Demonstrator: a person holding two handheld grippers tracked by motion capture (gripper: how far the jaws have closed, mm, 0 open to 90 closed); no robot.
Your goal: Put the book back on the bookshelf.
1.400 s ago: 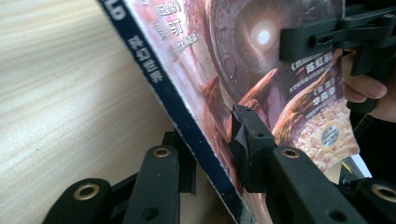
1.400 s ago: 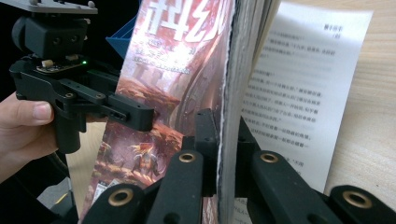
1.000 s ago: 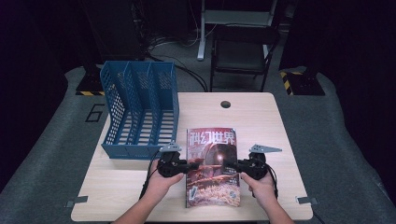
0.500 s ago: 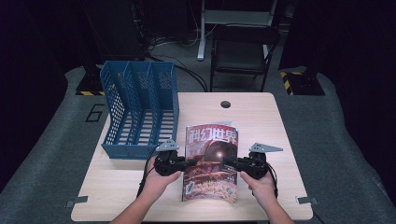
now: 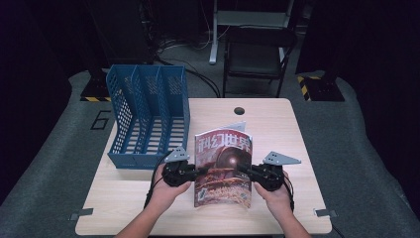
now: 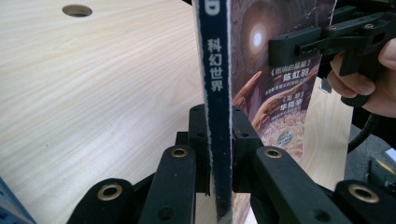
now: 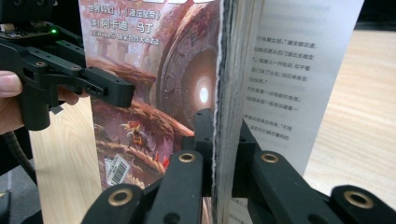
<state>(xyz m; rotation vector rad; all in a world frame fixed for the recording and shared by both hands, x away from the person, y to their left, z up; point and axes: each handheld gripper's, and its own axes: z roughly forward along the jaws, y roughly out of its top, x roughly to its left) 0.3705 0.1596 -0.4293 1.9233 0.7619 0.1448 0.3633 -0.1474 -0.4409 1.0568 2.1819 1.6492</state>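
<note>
1. Magazine [image 5: 223, 168] is held between the two grippers over the near half of the wooden table [image 5: 277, 124], tipped up toward standing with its cover facing the person and its long axis running away from them. Its back pages fan open a little at the far top corner.

2. Left gripper [image 5: 198, 171] is clamped on the spine edge; right gripper [image 5: 241, 168] is clamped on the open page edge. Both sit about halfway up the magazine, opposite one another.

3. Blue file rack [image 5: 148, 116] lies to the left and a little farther off, just beside the left hand [image 5: 166, 191]. Its three slots run away from the person, the same way as the magazine's long axis, so I judge a likely move is leftward, led by the spine side, with the left hand nearer.

4. Left gripper view gives the spine [image 6: 217, 93] pinched squarely between the pads, and the other gripper gripping beyond the cover.

5. Right gripper view adds what the high view cannot: the jaws hold only part of the page block [image 7: 229, 116], with a printed leaf [image 7: 299, 79] hanging loose to one side.
</note>
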